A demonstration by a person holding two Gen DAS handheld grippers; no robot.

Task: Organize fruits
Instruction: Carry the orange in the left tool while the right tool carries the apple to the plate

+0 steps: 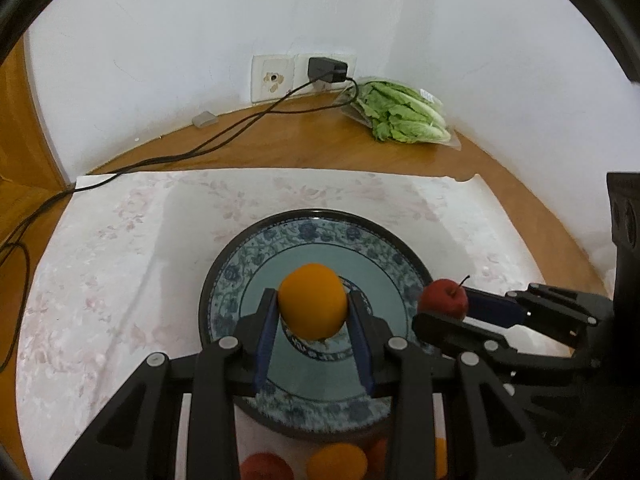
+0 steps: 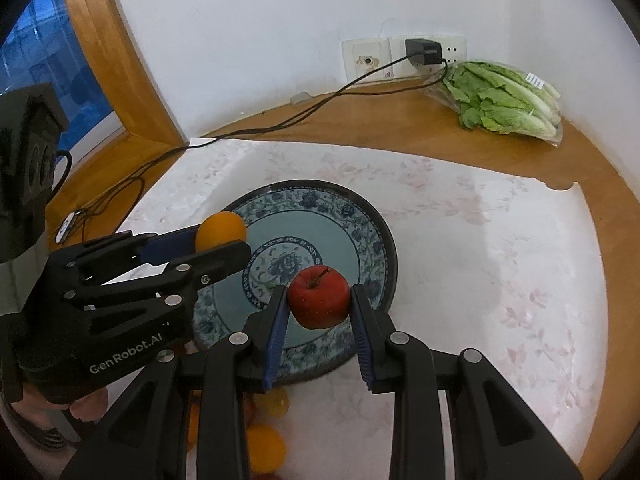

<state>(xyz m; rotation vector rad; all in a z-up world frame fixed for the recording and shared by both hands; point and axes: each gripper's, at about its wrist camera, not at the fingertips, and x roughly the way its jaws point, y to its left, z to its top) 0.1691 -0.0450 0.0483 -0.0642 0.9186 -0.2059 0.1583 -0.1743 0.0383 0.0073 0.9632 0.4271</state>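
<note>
Several round orange and red fruits (image 1: 338, 462) sit at the bottom edge of our left wrist view, mostly hidden behind our black gripper linkages and cut off by the frame, so we cannot count them or tell oranges from apples for sure; in the right wrist view the same pile is blurred. A small grey object (image 1: 205, 119) by the wall is too small to identify. Our left gripper (image 1: 314, 308) is clamped on a smooth round orange (image 1: 313, 306), blue pads pressing both sides, held above the centre of the blue-and-white floral ceramic plate (image 1: 260, 252); whether it touches the plate we cannot tell. Our right gripper (image 2: 319, 300) grips a shiny red apple (image 2: 319, 296), stem up and tilted slightly, over the plate's near right part. The plate rests on a white cloth with faint pink flowers (image 1: 100, 260) spread on a wooden table (image 1: 280, 140). A bagged head of green leafy lettuce (image 1: 400, 114) lies in the far corner, beside a black charger (image 1: 326, 70) plugged into the white wall socket, its cable trailing left off the table. Part of a hand (image 2: 86, 406) shows under the left gripper's body.
</note>
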